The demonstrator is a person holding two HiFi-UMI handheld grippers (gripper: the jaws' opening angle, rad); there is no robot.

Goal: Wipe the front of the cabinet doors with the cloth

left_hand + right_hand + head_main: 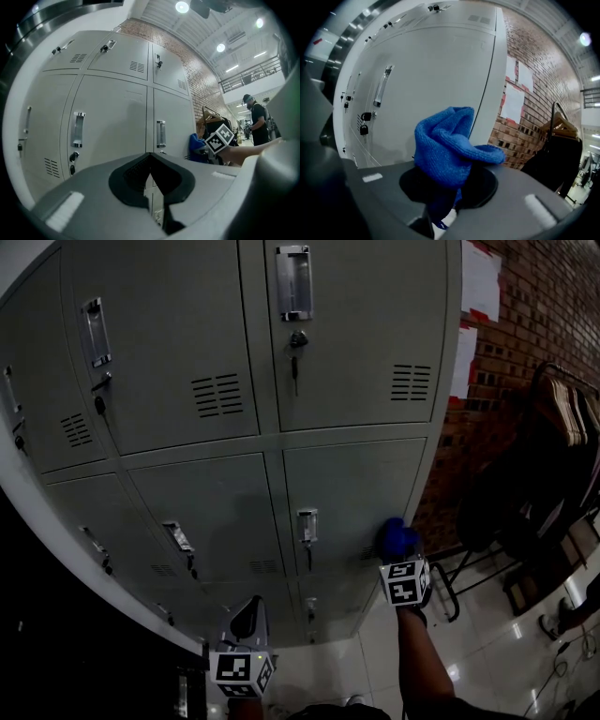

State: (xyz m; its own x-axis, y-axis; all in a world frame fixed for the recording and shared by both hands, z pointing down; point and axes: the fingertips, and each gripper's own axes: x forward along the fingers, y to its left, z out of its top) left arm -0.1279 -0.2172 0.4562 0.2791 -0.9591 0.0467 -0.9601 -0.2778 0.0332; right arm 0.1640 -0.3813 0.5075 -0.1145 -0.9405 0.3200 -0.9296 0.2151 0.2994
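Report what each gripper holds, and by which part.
The right gripper clamps the blue cloth by its bunched lower end; the rest stands free above the jaws. The left gripper holds nothing, its jaws closed together.

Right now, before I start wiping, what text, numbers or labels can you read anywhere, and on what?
No legible text in any view.
White paper sheets on the red brick wall: nothing readable at this size.
Grey metal locker doors: no numbers or labels visible.
Black-and-white marker cubes: square patterns only, no letters.
Blue knitted cloth: no readable tag.
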